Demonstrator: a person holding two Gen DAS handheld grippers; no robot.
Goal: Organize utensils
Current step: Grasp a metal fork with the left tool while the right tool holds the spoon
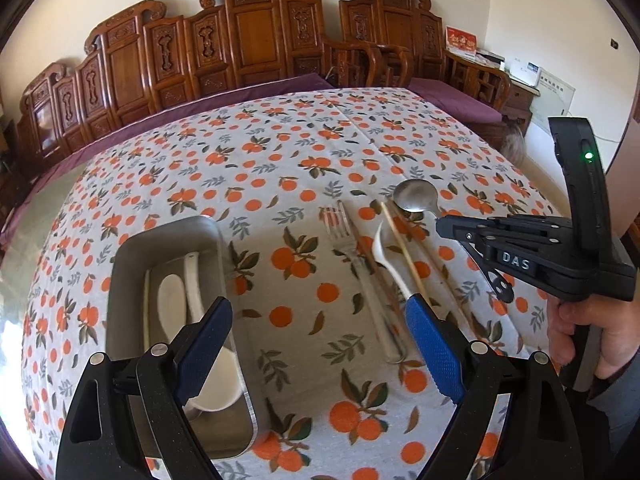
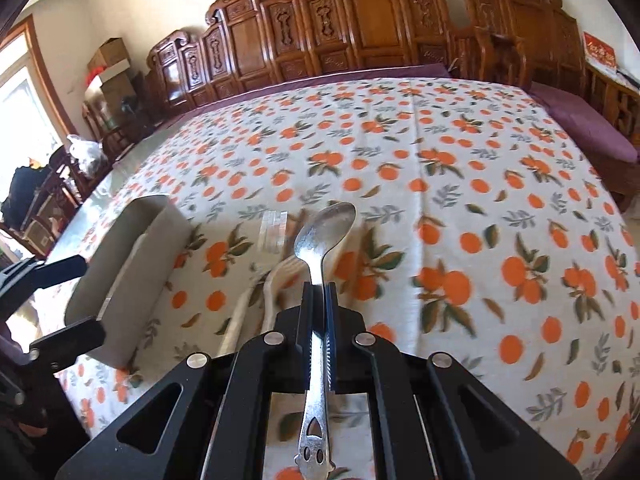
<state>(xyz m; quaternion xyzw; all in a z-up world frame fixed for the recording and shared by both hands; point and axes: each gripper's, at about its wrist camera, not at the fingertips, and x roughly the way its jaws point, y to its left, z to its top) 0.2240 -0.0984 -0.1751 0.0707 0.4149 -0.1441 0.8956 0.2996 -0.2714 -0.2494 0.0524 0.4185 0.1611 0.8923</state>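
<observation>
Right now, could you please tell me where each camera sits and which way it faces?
Left wrist: on the open left gripper, facing the rectangular metal tray and clear plastic fork; person's right hand shows.
Right wrist: on the right gripper, shut on the steel spoon, facing across the table.
Both show tray, spoon, orange-print tablecloth.

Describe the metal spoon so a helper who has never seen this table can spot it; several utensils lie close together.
On the orange-print tablecloth, look right of the metal tray, past the clear fork. The metal spoon is clamped by its handle in the right gripper. It is the only shiny steel utensil.
</observation>
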